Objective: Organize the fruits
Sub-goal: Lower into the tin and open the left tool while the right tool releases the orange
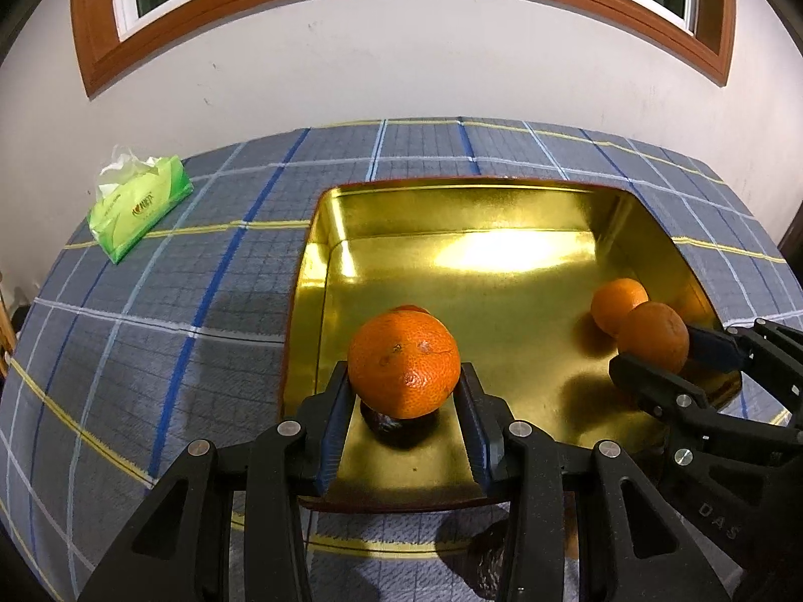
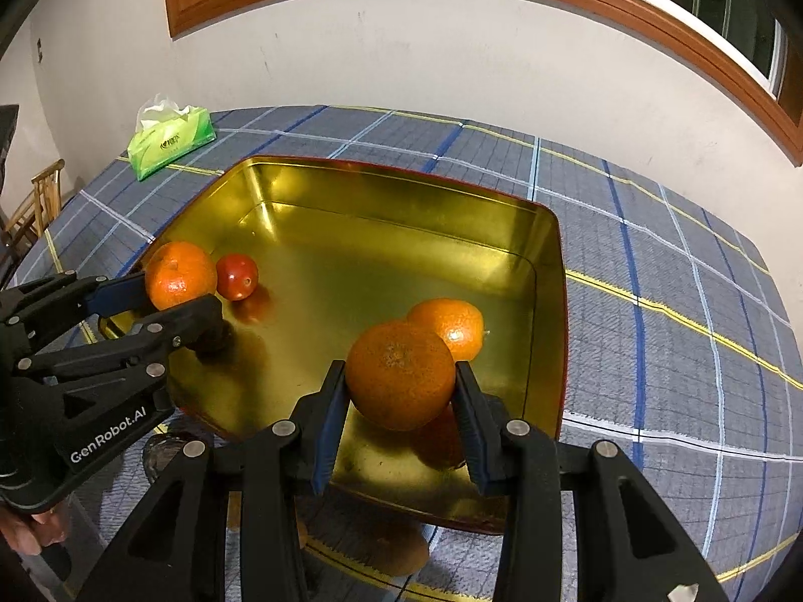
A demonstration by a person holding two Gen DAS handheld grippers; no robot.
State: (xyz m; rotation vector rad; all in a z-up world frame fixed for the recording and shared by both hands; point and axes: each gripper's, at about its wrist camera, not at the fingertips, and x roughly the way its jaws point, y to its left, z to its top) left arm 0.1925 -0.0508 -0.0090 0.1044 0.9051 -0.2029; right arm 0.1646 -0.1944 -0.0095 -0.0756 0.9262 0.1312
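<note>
Both tongs hang over the gold tin (image 2: 547, 271) on the checked worktop (image 2: 677, 301), each clamped on fruit: the left tongs (image 1: 404, 391) on one orange (image 1: 404, 371), the right tongs (image 2: 401, 391) on another orange (image 2: 400, 373). A slack grip could send either rolling against the loose orange (image 2: 454, 326) or small red fruit (image 2: 237, 276), possibly a tomato. The tin's far half lies open; its near rim sits beneath both tongs.

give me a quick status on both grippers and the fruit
Left gripper shut on an orange, right gripper shut on another, both over the gold tray. One orange and a small red fruit in tray. Nothing in the way.
</note>
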